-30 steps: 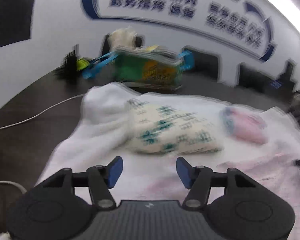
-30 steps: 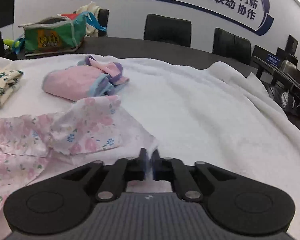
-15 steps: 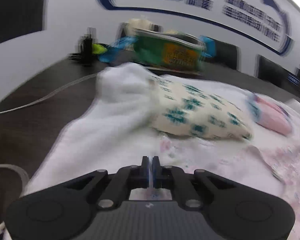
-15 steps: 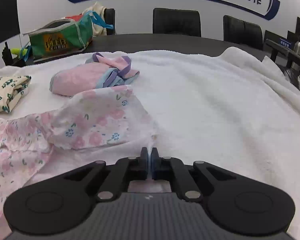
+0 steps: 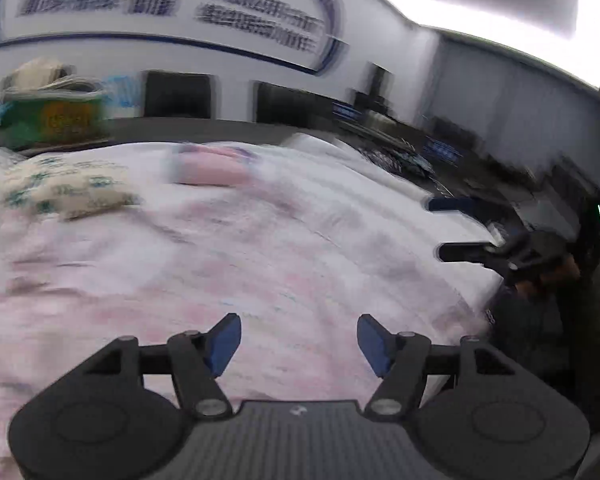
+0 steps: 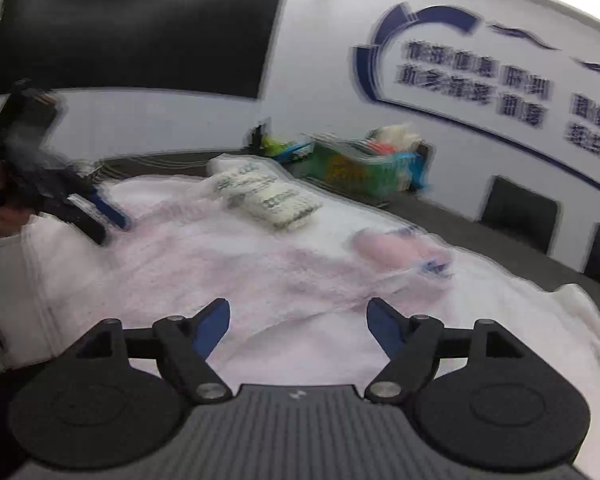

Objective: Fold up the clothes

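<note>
Though blurred, jaws seemingly clear above garment [image 5: 260,264]

The left gripper [image 5: 299,338] has its jaws spread wide, blue-padded fingertips [image 5: 222,342] well apart and holding nothing. The right gripper [image 6: 298,326] is likewise wide, its jaws empty. Seen from the left wrist, the right gripper sits far to the right, fingers parted, with a hand [image 5: 556,276] on its grip. Both views are blurred.

Behind my table there's a green bag [image 6: 356,172], black chairs [image 6: 518,214] and blue wall lettering [image 6: 472,80], all blurry.
</note>
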